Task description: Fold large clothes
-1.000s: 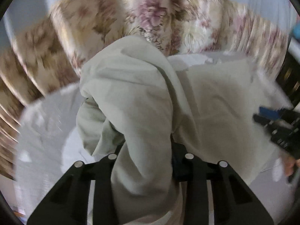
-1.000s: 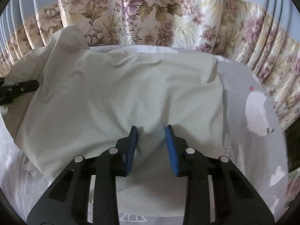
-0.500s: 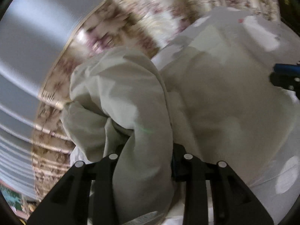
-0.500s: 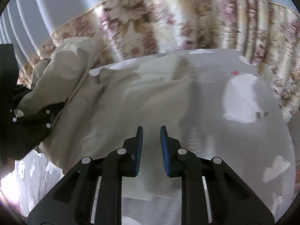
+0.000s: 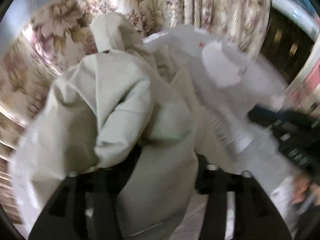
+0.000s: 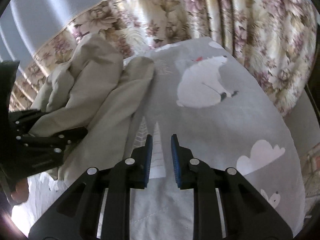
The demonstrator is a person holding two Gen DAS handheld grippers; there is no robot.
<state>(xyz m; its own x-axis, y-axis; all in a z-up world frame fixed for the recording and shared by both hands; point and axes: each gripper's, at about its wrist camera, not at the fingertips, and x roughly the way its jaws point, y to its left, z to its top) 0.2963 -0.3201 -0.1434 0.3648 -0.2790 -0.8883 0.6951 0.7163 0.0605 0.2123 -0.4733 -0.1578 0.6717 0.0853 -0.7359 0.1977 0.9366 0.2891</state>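
One pale beige cotton garment [image 6: 96, 100] is all I have to fold, and I judge the job barely begun: it is bunched in loose rolls and hangs up off the grey bedsheet printed with a white polar bear [image 6: 220, 120], with no flat, squared fold anywhere. My left tool [image 5: 166, 168] is pinching a thick wad of that garment; its tips are buried in cloth, and in the right wrist view the fabric drapes over it to the left of the bear print. My right tool [image 6: 161, 156] is spread a little and holds nothing, hovering over the sheet just below the bear. Behind the bear runs a floral pleated curtain [image 6: 260, 30]. I see no basket, box or other container. What I think remains is laying the garment flat on the bed, smoothing it and making every fold.
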